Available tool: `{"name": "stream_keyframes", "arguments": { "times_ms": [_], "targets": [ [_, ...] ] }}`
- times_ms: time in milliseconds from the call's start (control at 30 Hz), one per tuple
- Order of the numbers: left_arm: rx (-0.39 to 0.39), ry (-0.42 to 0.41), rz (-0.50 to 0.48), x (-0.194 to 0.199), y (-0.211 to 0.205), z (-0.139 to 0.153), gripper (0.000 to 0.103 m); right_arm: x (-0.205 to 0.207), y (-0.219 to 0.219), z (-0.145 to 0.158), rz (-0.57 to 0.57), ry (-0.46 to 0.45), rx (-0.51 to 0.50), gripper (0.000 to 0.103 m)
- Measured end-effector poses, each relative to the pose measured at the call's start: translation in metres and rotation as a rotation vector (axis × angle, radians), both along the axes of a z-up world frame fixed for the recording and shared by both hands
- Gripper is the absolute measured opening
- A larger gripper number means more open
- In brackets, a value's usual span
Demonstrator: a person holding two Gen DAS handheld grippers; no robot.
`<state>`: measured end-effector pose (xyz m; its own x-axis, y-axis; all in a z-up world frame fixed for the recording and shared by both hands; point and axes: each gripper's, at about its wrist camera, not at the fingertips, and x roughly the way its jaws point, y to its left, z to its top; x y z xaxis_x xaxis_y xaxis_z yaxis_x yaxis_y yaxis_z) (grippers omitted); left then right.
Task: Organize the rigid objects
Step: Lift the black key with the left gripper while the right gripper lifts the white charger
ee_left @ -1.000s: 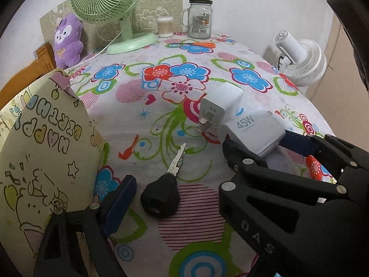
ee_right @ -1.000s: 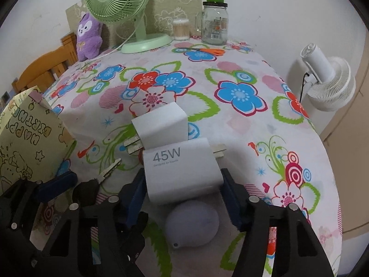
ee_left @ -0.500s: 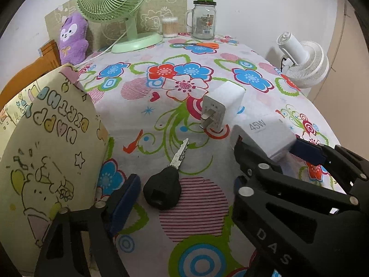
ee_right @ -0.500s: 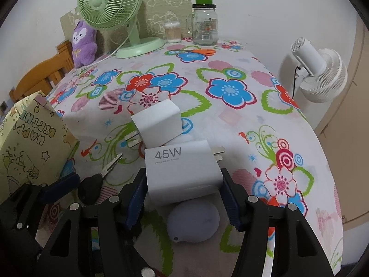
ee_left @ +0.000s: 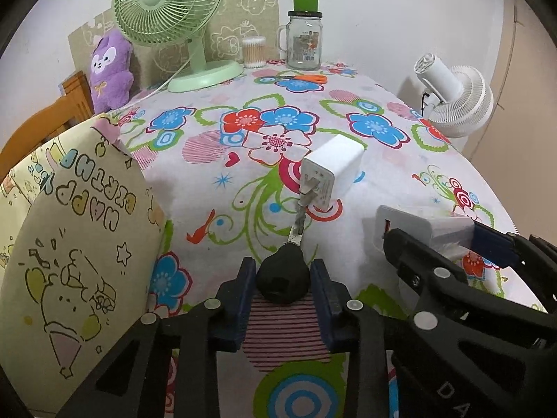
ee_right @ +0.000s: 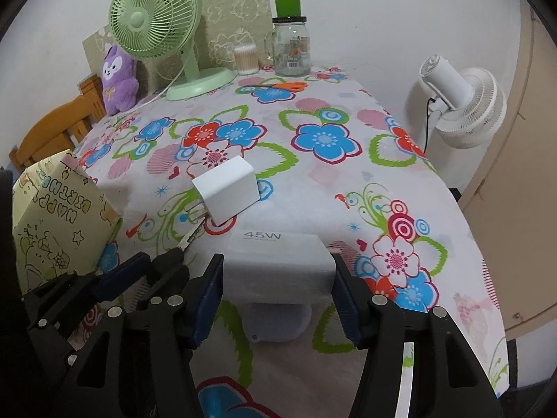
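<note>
A key with a black head [ee_left: 282,280] lies on the flowered tablecloth [ee_left: 216,160]. My left gripper [ee_left: 283,268] is closing on that head, and both blue pads [ee_left: 245,289] touch its sides. The key's metal blade points at a small white charger [ee_left: 334,167] lying further back. My right gripper [ee_right: 278,264] is shut on a white 45W charger [ee_right: 278,254], still tightening, and holds it just above the cloth. In the left wrist view this charger [ee_left: 403,226] sits to the right. A grey round object [ee_right: 278,320] lies under it.
A yellow birthday gift bag [ee_left: 69,244] stands close on the left. At the back stand a green desk fan [ee_left: 174,17], a purple plush [ee_left: 109,69], a cotton swab tub [ee_left: 253,52], a glass jar [ee_left: 303,41] and orange scissors [ee_left: 303,78]. A white fan [ee_left: 452,101] stands beyond the right edge.
My left jaws have swung in from wide apart onto the key's black head. The right gripper has risen a little with the 45W charger.
</note>
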<state>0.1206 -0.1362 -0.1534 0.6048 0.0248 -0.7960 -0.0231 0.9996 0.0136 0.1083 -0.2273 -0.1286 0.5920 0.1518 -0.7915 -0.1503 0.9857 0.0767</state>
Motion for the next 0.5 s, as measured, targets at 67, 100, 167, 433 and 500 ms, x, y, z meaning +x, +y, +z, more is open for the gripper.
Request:
{"name": "stream_keyframes", "arguments": {
  "times_ms": [67, 100, 167, 433, 500],
  "targets": [
    [-0.01, 0.001, -0.002, -0.002, 0.0, 0.001, 0.032, -0.002, -0.001, 0.001, -0.002, -0.002, 0.005, 0.061],
    [-0.01, -0.002, 0.001, -0.003, 0.0, 0.001, 0.032, -0.003, -0.001, 0.002, -0.004, -0.002, 0.005, 0.061],
    [-0.002, -0.009, 0.002, -0.005, 0.0, 0.002, 0.032, -0.004, -0.001, 0.002, -0.006, -0.002, 0.007, 0.06],
    [-0.017, -0.003, -0.023, -0.014, -0.002, 0.007, 0.032, -0.015, -0.004, 0.005, -0.027, 0.0, 0.046, 0.059],
    [-0.019, -0.004, -0.031, -0.016, -0.003, 0.009, 0.032, -0.018, -0.004, 0.007, -0.031, -0.007, 0.046, 0.059]
  ]
}}
